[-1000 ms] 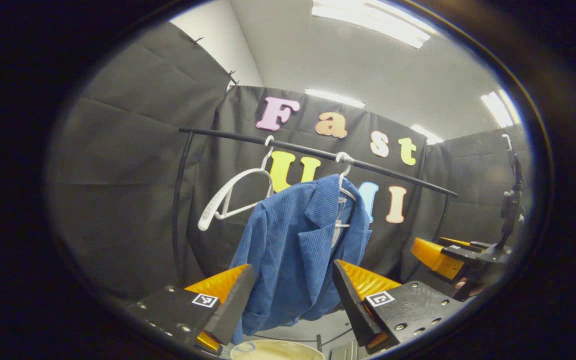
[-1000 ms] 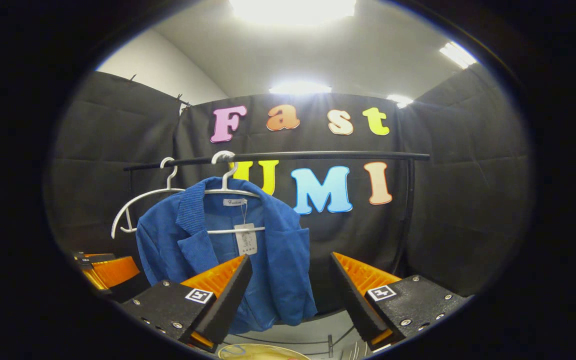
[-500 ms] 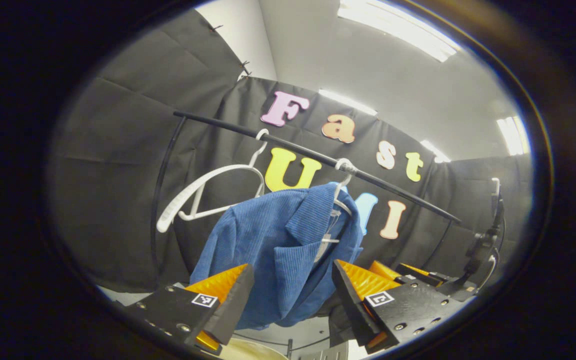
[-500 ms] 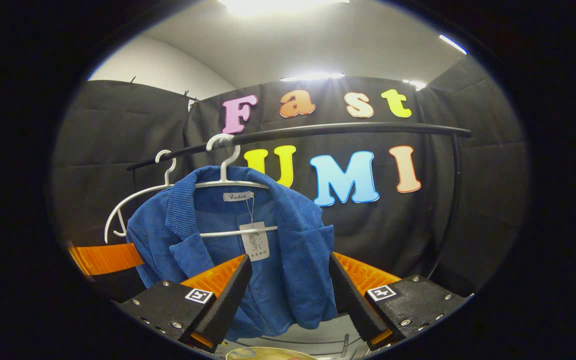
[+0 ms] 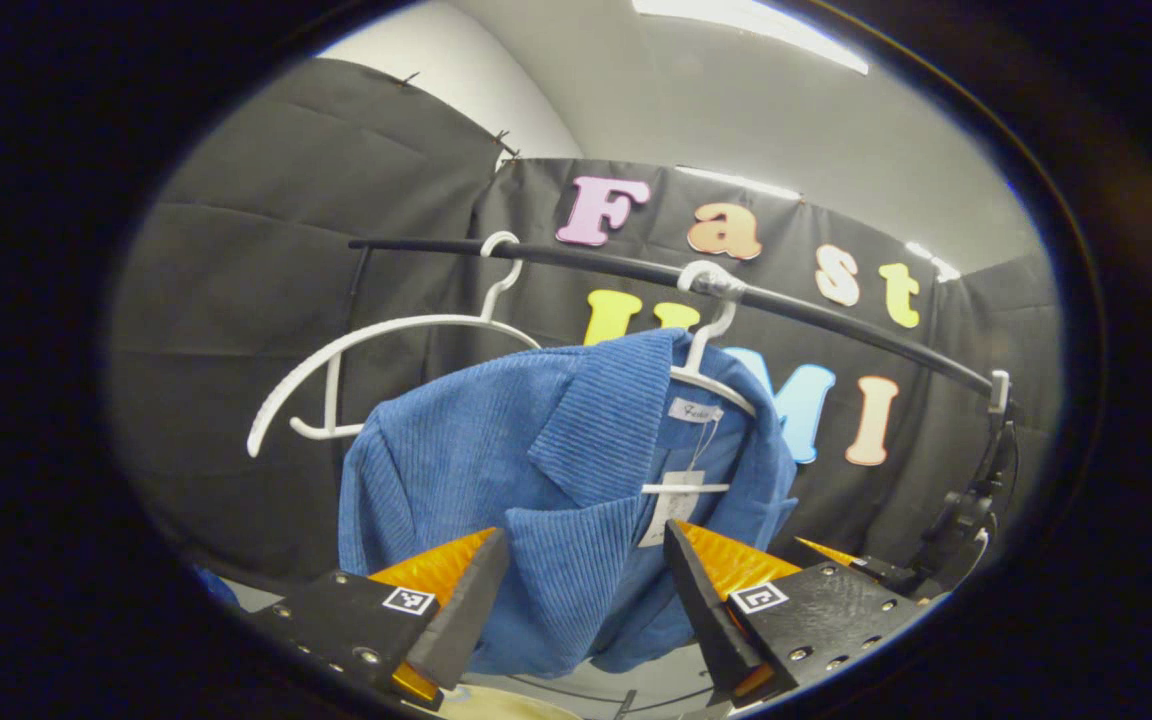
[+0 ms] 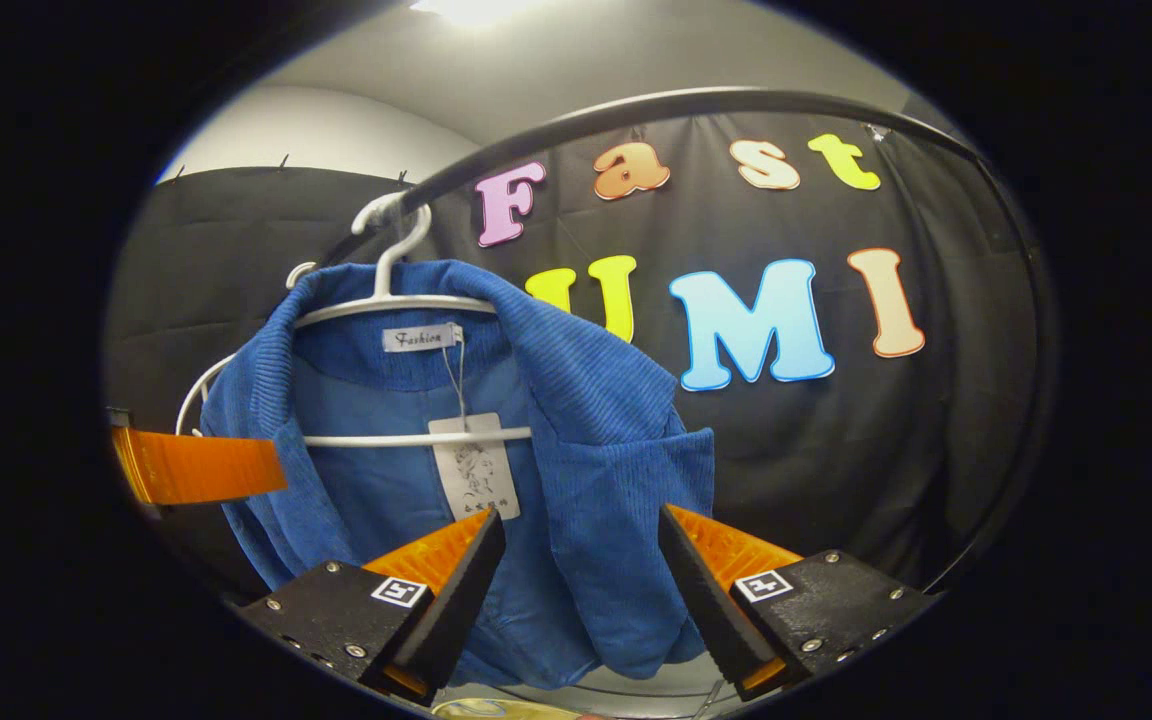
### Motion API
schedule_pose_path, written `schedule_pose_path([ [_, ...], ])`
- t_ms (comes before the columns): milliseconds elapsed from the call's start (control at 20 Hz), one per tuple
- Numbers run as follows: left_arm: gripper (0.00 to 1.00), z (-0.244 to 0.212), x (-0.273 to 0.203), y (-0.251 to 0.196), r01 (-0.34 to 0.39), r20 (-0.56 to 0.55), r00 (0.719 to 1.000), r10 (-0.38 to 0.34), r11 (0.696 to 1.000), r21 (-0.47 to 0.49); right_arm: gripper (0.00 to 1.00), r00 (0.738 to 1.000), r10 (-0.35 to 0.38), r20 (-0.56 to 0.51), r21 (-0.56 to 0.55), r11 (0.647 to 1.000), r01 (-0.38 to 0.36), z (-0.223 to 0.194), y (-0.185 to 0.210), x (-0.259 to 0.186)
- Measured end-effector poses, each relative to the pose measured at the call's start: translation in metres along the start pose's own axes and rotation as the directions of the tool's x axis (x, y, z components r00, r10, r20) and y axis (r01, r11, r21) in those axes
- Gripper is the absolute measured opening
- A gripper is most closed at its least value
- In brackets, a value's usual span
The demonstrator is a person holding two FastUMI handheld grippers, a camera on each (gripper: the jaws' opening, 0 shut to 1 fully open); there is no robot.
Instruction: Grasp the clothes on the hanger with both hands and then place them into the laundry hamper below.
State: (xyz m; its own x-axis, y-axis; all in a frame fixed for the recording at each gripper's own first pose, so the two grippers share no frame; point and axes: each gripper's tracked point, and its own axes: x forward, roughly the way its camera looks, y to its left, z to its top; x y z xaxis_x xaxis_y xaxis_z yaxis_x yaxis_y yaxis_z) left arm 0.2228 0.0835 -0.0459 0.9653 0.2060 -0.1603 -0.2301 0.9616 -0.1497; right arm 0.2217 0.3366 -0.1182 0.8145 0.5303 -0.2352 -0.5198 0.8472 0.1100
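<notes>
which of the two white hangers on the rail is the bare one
The empty hanger, the one farther along the black rail from the right tool. The other hanger carries the blue jacket.

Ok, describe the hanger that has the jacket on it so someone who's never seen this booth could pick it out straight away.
Find the black rail running across the booth in front of the black cloth wall. Two white hangers hook over it side by side. The one you want carries the blue jacket, with a paper tag dangling from its crossbar; the other hanger is bare.

Blue jacket: ribbed cloth; hanger: white plastic.
</notes>
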Motion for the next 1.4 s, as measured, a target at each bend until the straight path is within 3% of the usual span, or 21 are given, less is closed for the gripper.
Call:
schedule_pose_path([
  [50,0.96,0.001,0.006,0.0,-0.032,0.011,0.999,0.031,0.999,0.008,0.96,1.0,0.006,-0.008,0.01,1.0,-0.006,-0.004,-0.001,0.007],
  [150,0.96,0.003,0.015,-0.006,-0.07,0.035,0.997,0.068,0.997,0.046,0.92,1.0,0.026,-0.011,0.036,0.999,-0.026,-0.006,-0.001,0.016],
  [300,0.91,0.0,0.031,-0.013,-0.105,0.044,0.994,0.101,0.989,0.1,0.95,0.999,0.032,-0.017,0.051,0.998,-0.031,-0.011,-0.006,0.031],
  [350,0.96,-0.001,0.035,-0.011,-0.124,0.046,0.992,0.12,0.987,0.104,0.95,0.999,0.035,-0.02,0.055,0.998,-0.034,-0.012,-0.006,0.036],
  [400,0.9,-0.001,0.036,-0.009,-0.144,0.052,0.989,0.14,0.984,0.106,0.95,0.999,0.04,-0.017,0.063,0.997,-0.039,-0.011,-0.007,0.04],
  [550,0.96,-0.003,0.041,0.002,-0.183,0.056,0.983,0.177,0.977,0.112,0.93,0.999,0.042,-0.008,0.1,0.994,-0.041,-0.01,-0.008,0.048],
  [650,0.78,-0.004,0.042,0.008,-0.191,0.046,0.981,0.187,0.975,0.11,0.86,0.999,0.048,-0.006,0.109,0.993,-0.047,-0.01,-0.009,0.052],
  [700,0.64,-0.006,0.043,0.004,-0.173,0.04,0.985,0.169,0.979,0.106,0.78,0.999,0.051,-0.005,0.112,0.992,-0.05,-0.009,-0.011,0.054],
  [750,0.7,-0.005,0.044,0.003,-0.158,0.039,0.987,0.155,0.981,0.108,0.72,0.998,0.06,0.001,0.119,0.991,-0.06,-0.008,-0.01,0.055],
  [850,0.43,-0.002,0.042,0.012,-0.184,0.066,0.982,0.179,0.979,0.086,0.44,0.998,0.068,0.006,0.129,0.989,-0.068,-0.006,-0.014,0.057],
  [950,0.15,-0.006,0.042,-0.001,-0.099,0.056,0.994,0.095,0.993,0.068,0.22,0.998,0.069,0.011,0.149,0.986,-0.07,-0.002,-0.019,0.057],
  [1000,0.18,-0.007,0.041,-0.002,-0.092,0.053,0.995,0.088,0.993,0.079,0.08,0.997,0.076,0.017,0.163,0.984,-0.078,0.001,-0.02,0.057],
  [1050,0.21,-0.009,0.041,0.008,-0.111,0.063,0.992,0.106,0.99,0.088,0.05,0.996,0.091,0.021,0.172,0.981,-0.093,0.003,-0.017,0.057],
  [1100,0.06,-0.005,0.037,0.002,-0.09,0.072,0.994,0.085,0.993,0.077,0.02,0.994,0.111,0.022,0.176,0.978,-0.113,0.004,-0.016,0.057],
  [1150,0.01,-0.008,0.037,-0.005,-0.063,0.061,0.996,0.06,0.996,0.057,0.01,0.992,0.124,0.022,0.17,0.977,-0.125,0.005,-0.016,0.058],
  [1200,0.06,-0.008,0.034,-0.005,-0.056,0.063,0.997,0.053,0.997,0.045,0.0,0.992,0.127,0.028,0.153,0.98,-0.13,0.007,-0.019,0.057],
  [1250,0.01,-0.004,0.03,-0.006,-0.041,0.075,0.996,0.038,0.999,0.035,0.0,0.991,0.128,0.034,0.133,0.982,-0.131,0.008,-0.021,0.054],
  [1300,0.07,0.002,0.025,-0.007,-0.029,0.09,0.996,0.027,0.999,0.024,0.0,0.991,0.127,0.036,0.123,0.984,-0.131,0.008,-0.022,0.052],
  [1400,0.06,0.01,0.012,-0.008,-0.005,0.111,0.994,0.004,1.0,0.009,0.0,0.992,0.119,0.046,0.112,0.986,-0.124,0.009,-0.024,0.044],
])
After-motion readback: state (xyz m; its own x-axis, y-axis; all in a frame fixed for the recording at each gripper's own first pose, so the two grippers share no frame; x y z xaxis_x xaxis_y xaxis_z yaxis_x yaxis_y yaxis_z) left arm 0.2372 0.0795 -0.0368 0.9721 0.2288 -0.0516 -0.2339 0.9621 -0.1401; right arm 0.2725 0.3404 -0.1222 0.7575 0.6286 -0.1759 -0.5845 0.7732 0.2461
